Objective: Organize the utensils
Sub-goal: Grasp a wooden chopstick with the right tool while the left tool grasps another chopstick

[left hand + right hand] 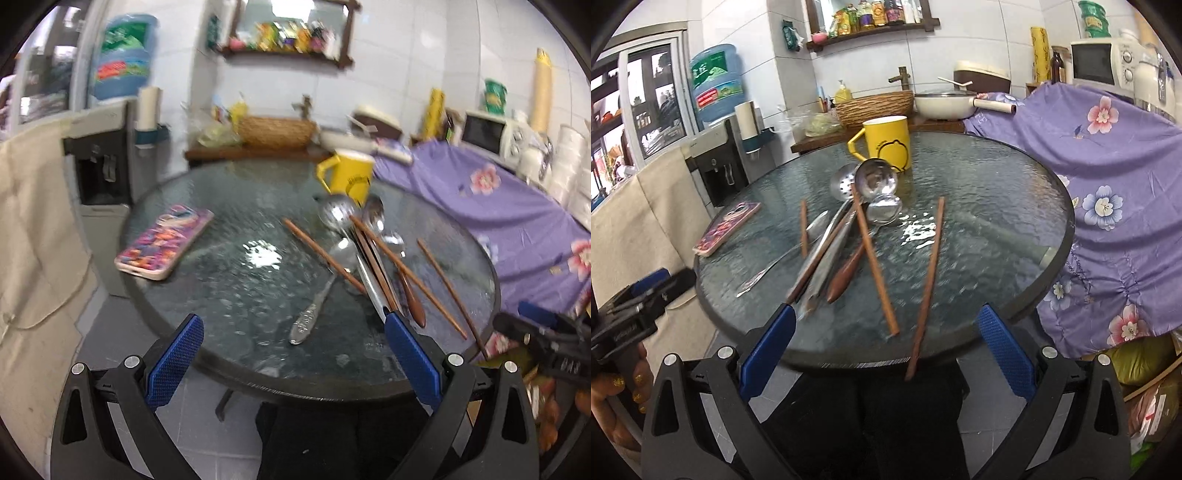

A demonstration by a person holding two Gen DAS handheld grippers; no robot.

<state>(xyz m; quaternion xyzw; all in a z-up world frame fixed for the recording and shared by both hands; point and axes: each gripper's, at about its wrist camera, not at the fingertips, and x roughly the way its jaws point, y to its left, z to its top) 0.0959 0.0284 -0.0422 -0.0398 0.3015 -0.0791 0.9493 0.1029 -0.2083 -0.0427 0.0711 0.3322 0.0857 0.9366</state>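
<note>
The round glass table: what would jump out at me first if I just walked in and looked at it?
Probably the bright yellow mug at the far side of the glass table, with a jumbled heap of metal ladles and spoons and wooden chopsticks sprawled in front of it. One chopstick pokes out past the near rim. A colourful phone lies apart at the left edge.

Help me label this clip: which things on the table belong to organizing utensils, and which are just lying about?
Belong to the job:
- chopsticks
- ladle
- slotted spoon
- spoons
- yellow mug, probably the holder

Just lying about:
- phone
- purple floral cloth
- microwave
</note>
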